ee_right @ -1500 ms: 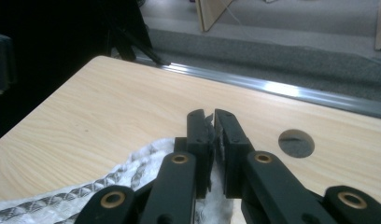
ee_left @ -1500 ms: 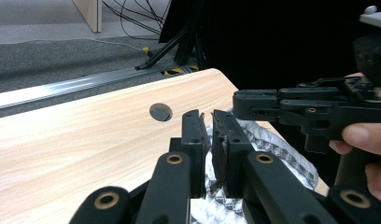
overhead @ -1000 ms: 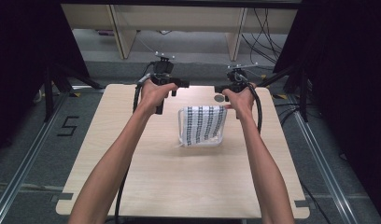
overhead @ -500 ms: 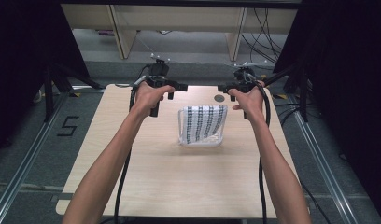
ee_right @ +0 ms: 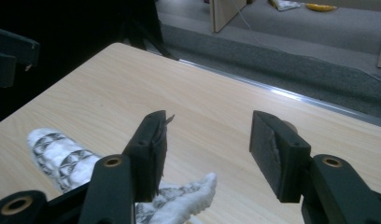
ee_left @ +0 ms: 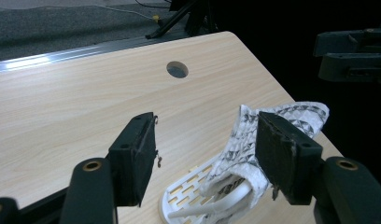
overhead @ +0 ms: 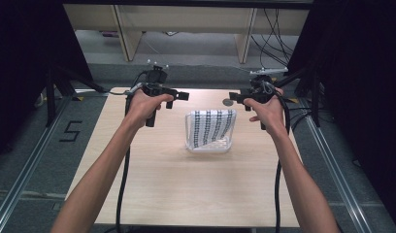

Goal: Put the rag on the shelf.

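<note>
A white slotted basket [overhead: 208, 144] stands at the table's middle, with a black-and-white patterned cloth [overhead: 213, 125] draped over its far rim. My left gripper [overhead: 182, 95] hovers above the table to the basket's far left, its jaws open and pointing right. Opposite it my right gripper [overhead: 232, 97] hangs open at the basket's far right, pointing left. In the left gripper view the cloth [ee_left: 247, 135] and basket [ee_left: 186, 198] lie below the open left gripper [ee_left: 205, 154]. The right gripper view has the cloth [ee_right: 58, 156] low and left of the open right gripper [ee_right: 207, 149].
The light wooden table [overhead: 186, 194] has a round hole [overhead: 228, 102] near its far edge, by the right gripper. Black cables trail from both grippers along the forearms. Metal floor rails [overhead: 21, 174] run beside the table, and wooden furniture legs [overhead: 125, 34] stand beyond it.
Both hands have drawn apart, the left gripper going left and the right gripper going right and a little nearer the person. The basket and cloth have stayed put.
</note>
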A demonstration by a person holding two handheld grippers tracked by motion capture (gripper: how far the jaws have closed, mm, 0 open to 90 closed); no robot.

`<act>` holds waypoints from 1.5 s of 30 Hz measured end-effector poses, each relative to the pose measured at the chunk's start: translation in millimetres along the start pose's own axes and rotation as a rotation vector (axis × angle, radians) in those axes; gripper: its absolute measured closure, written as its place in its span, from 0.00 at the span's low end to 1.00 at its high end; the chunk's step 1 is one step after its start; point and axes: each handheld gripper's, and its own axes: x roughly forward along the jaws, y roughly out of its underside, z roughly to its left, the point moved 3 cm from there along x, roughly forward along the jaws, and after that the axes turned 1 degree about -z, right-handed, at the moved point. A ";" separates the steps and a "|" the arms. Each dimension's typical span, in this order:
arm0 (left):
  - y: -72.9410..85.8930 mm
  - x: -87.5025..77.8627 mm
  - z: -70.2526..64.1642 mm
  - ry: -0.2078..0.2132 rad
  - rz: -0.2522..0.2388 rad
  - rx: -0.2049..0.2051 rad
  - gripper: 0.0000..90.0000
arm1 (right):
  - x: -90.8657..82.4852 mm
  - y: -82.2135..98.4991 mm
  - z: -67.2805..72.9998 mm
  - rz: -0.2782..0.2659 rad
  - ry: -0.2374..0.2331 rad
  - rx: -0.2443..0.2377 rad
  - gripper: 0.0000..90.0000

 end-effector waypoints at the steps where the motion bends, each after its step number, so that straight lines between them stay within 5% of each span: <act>1: 0.4 -1.0 -0.3 0.006 0.000 0.003 0.42 | -2.1 0.3 1.6 0.000 -0.005 -0.002 0.52; 7: 7.4 -10.4 -4.9 0.011 -0.008 0.019 0.40 | -12.3 5.2 11.4 0.009 -0.010 -0.003 0.47; 14: 17.5 -24.6 -11.8 0.016 -0.036 0.033 0.38 | -25.4 13.4 21.2 0.009 -0.012 -0.075 0.41; 32: 59.7 -45.3 -26.7 0.028 -0.004 0.075 0.18 | -39.6 44.8 38.2 0.007 -0.016 -0.073 0.27; 45: 77.6 -58.1 -30.6 0.024 -0.019 0.109 0.18 | -44.6 57.9 46.9 -0.008 -0.027 -0.081 0.27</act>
